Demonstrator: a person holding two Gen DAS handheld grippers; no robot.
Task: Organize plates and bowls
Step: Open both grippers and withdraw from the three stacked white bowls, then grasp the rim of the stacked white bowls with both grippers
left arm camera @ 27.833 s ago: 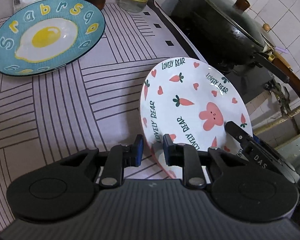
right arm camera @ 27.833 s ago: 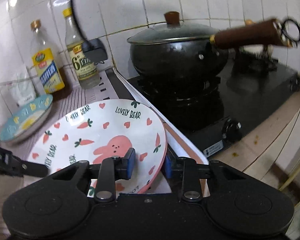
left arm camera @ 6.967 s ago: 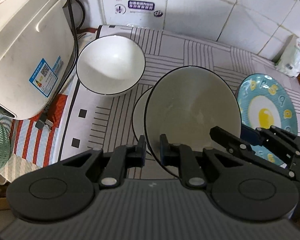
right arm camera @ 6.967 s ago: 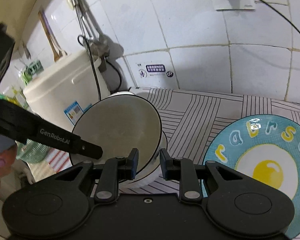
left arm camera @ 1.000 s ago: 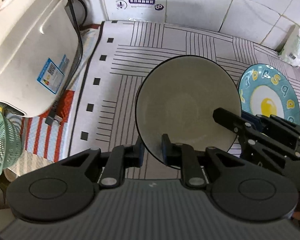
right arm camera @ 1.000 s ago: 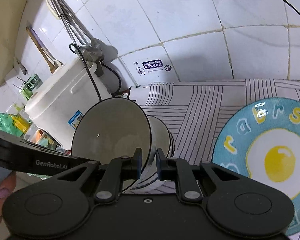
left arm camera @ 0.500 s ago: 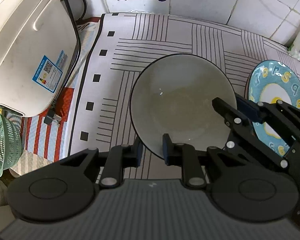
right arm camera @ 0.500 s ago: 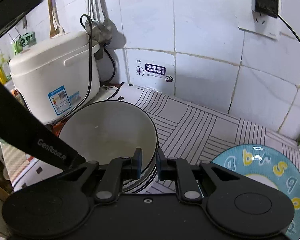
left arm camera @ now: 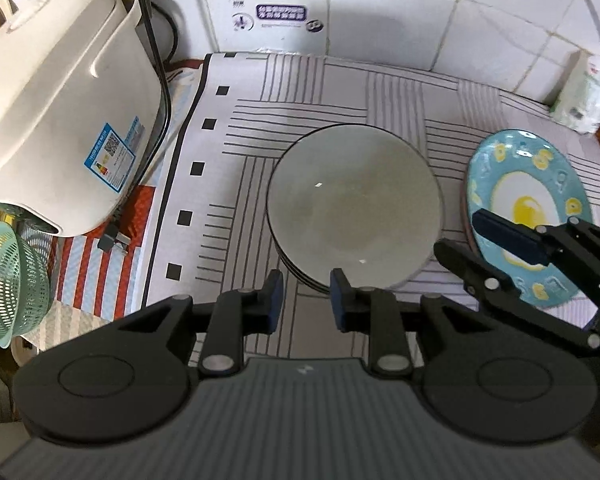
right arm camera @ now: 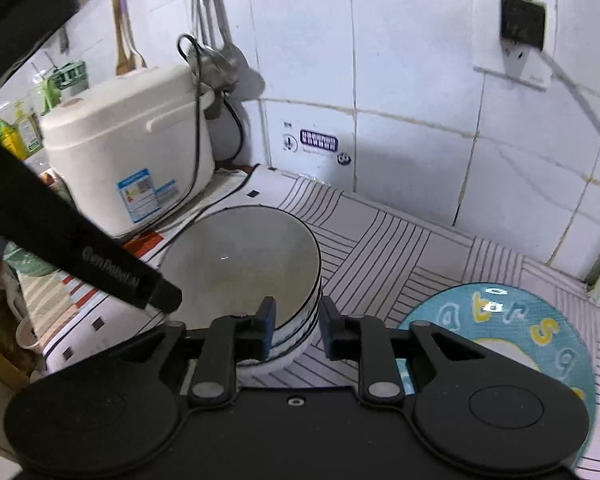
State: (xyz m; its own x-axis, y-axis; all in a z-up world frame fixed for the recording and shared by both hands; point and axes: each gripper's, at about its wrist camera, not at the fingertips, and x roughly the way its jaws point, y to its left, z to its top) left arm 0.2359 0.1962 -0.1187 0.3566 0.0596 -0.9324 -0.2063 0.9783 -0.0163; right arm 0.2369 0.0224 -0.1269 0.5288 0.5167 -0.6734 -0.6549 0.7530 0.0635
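Both sets of jaws stand released: the left gripper (left arm camera: 305,295) sits just short of the stacked bowls (left arm camera: 354,208) on the striped mat (left arm camera: 332,88), the right gripper (right arm camera: 296,327) straddling their rim beside the egg plate (right arm camera: 500,320).

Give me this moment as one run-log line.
left claw: open, off bowl stack | right claw: open, straddling stack rim | bowls: nested on mat | egg plate: right of stack

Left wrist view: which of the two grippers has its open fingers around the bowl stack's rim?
Neither in that view. The left gripper is open just short of the bowl stack; the right gripper is open beside it, over the egg plate.
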